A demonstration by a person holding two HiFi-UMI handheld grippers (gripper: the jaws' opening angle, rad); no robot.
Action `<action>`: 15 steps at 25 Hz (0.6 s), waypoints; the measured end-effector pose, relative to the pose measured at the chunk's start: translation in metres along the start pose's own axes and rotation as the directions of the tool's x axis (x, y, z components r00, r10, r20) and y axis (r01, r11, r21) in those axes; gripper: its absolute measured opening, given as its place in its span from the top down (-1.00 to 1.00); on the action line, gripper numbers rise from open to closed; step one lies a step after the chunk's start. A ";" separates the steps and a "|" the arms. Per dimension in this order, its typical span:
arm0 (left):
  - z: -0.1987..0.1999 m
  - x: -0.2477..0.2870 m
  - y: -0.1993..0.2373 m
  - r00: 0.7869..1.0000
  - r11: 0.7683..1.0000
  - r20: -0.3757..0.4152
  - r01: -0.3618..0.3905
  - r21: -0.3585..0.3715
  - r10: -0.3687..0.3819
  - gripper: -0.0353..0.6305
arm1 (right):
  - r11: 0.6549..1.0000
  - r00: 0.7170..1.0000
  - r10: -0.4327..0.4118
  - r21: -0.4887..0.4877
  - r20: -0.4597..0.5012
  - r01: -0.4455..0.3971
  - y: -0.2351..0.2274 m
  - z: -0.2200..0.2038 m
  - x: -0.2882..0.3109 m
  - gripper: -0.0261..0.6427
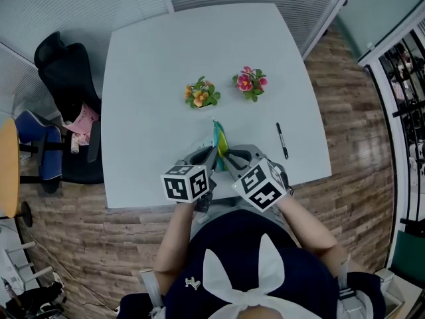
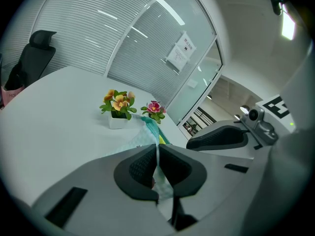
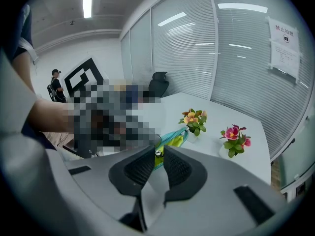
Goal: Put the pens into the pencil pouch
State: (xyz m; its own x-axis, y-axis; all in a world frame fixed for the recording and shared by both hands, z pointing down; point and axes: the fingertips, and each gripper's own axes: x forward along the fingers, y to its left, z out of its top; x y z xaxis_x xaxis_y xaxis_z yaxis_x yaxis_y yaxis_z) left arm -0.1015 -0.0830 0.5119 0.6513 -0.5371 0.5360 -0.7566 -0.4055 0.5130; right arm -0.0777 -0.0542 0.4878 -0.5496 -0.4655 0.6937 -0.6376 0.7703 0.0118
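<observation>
One black pen (image 1: pixel 282 141) lies on the surface (image 1: pixel 153 78) right of the teal pencil pouch (image 1: pixel 219 140); the left gripper (image 2: pixel 157 156) pinches the pouch's fabric, the right gripper (image 3: pixel 159 156) its zipper end.

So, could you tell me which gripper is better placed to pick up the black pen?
Right. The pen lies on the side of the right gripper, which only pinches the zipper pull. The left gripper is clamped on the pouch, steadying it.
</observation>
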 end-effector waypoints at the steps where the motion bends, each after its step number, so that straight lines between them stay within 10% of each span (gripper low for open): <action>1: 0.000 0.000 0.000 1.000 1.000 0.000 0.000 -0.001 0.000 0.80 | 1.000 1.000 0.002 0.000 -0.002 -0.002 0.000 -0.001 0.002 0.74; 15: -0.002 -0.001 0.003 1.000 1.000 -0.002 0.005 -0.015 -0.006 0.80 | 0.999 1.000 0.023 -0.022 -0.016 -0.023 0.005 -0.009 0.019 0.73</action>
State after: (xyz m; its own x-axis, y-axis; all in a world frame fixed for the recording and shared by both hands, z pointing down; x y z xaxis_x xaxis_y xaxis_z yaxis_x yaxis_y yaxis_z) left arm -0.1045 -0.0823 0.5137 0.6556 -0.5332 0.5347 -0.7521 -0.3973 0.5258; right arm -0.0866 -0.0550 0.5078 -0.5554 -0.4406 0.7053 -0.6122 0.7906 0.0117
